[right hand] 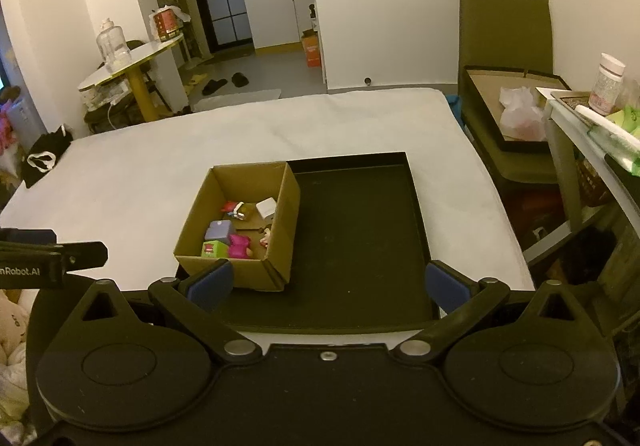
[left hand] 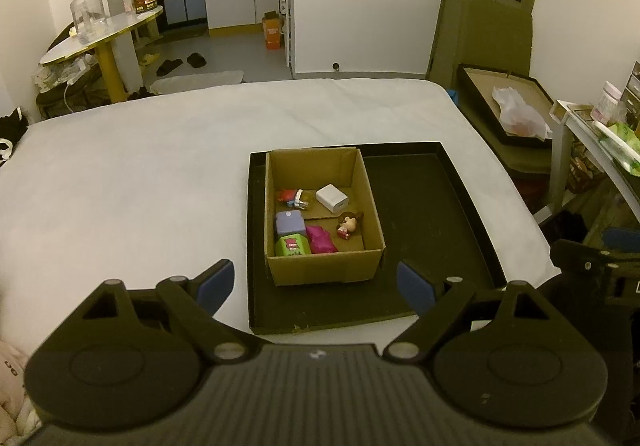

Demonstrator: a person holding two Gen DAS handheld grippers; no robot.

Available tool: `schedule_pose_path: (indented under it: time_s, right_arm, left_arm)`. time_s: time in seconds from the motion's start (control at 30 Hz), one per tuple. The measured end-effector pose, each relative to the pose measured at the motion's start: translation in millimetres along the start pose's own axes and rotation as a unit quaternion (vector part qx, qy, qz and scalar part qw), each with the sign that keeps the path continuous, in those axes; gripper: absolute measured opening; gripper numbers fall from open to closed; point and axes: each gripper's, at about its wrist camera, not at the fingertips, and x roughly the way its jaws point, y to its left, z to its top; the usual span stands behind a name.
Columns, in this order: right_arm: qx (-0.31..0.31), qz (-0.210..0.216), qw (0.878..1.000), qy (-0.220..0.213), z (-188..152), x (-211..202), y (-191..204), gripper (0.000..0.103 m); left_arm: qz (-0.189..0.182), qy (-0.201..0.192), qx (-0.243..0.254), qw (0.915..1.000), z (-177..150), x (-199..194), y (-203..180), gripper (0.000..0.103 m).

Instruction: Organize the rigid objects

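Observation:
An open cardboard box stands in the left part of a black tray on the white bed. Inside lie a white charger, a purple cube, a green cube, a magenta toy, a small doll figure and a red-and-white toy. My left gripper hovers open just short of the box's near wall, holding nothing. My right gripper is open over the tray's near edge, empty too.
The white bed stretches left and beyond the tray. Right of the bed stand a shelf with jars and a second dark tray holding a plastic bag. A round yellow-legged table stands far left.

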Motion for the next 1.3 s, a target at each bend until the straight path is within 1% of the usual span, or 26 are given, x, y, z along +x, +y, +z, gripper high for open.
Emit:
schedule_pose_path:
  time_s: [0.63,1.3]
  right_arm:
    - [-0.002,-0.011,1.0,-0.004,1,-3,-3,0.103]
    - [0.004,-0.016,1.0,0.015,-4,10,-10,0.103]
  left_arm:
    - [0.005,0.001,-0.002,1.0,-3,3,3,0.088]
    - [0.001,0.009,-0.003,1.0,2,14,2,0.088]
